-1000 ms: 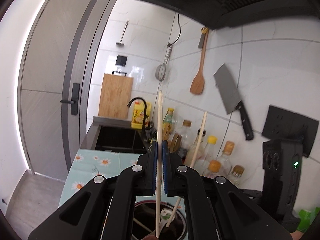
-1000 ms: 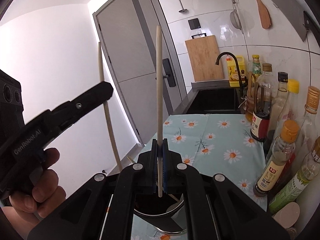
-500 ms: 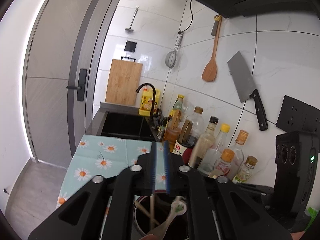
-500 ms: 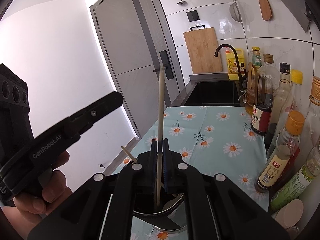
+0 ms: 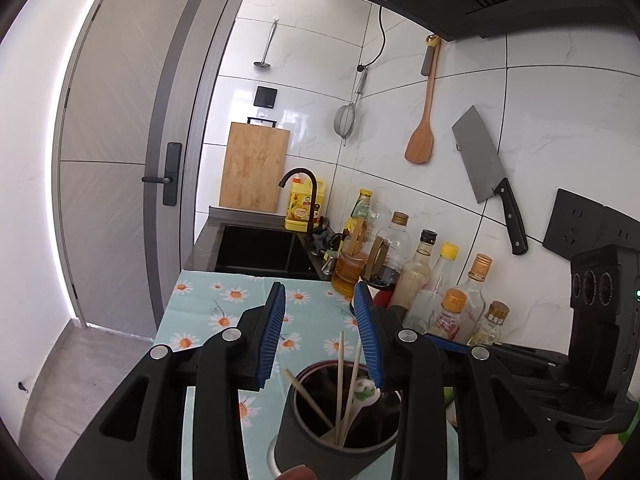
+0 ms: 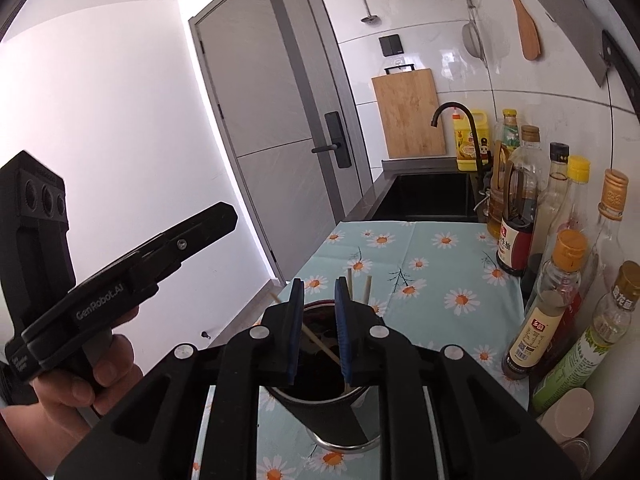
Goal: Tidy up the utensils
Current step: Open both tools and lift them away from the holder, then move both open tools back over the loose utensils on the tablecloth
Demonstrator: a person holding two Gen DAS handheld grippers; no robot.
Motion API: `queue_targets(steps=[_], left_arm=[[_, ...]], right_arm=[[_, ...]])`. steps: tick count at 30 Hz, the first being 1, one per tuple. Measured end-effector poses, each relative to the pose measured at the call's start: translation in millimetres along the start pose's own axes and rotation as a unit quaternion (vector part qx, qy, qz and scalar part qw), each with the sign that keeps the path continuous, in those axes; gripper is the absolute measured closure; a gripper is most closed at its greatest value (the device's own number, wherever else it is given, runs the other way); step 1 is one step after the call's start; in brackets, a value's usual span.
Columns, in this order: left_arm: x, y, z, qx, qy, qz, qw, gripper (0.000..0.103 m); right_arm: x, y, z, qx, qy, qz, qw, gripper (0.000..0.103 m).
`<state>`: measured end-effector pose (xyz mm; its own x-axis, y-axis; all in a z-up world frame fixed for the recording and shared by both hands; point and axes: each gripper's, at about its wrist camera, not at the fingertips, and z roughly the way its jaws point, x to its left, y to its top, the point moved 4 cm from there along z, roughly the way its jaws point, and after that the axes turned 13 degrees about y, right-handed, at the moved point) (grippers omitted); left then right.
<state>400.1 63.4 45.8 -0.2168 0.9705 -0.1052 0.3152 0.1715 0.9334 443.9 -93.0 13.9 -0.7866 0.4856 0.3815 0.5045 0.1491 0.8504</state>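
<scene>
Kitchen: white tiled wall, grey door, and a desk [image 6: 440, 264] under a daisy-print cloth, with a row of bottles [image 6: 516, 240] along the wall.
Holder: a dark round cup [image 5: 340, 436] stands on the cloth, right below both tools.
Chopsticks: three chopsticks [image 5: 340, 376] stand in the cup, long axes near upright, one leaning left; a white spoon [image 5: 366, 394] rests beside them.
Left hand-held gripper [image 5: 320, 336]: jaws have just been opening; they stand well apart with nothing between the pads.
Right hand-held gripper [image 6: 318, 332]: jaws have just been opening to a narrow gap; chopsticks show behind it, none pinched.
Key relation: the cup's mouth lies just below and ahead of both tools, about equally near.
Hard to see: the cup's base and the chopsticks' lower ends are hidden; no loose utensils appear on the cloth.
</scene>
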Motion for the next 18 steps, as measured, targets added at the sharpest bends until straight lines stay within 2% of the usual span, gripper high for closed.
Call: queue_targets(steps=[7,11,18], left_arm=[[13.3,-15.6,-27.4,0.015,0.009,0.011,0.9998,0.069],[25.5,-34.2,-47.4,0.031,0.012,0.013,0.9994,0.069],[51.4,-76.2,-81.7,0.073,0.031,0.0,0.9969,0.069]], right_arm=[[35.0,-17.1,-2.3,0.051,0.015,-0.053,0.997,0.086],[61.1,-32.6,-3.9,0.086,0.035,-0.092,0.991,0.086],[86.1,-65.7,-2.4,0.138,0.039,-0.133,0.981,0.086]])
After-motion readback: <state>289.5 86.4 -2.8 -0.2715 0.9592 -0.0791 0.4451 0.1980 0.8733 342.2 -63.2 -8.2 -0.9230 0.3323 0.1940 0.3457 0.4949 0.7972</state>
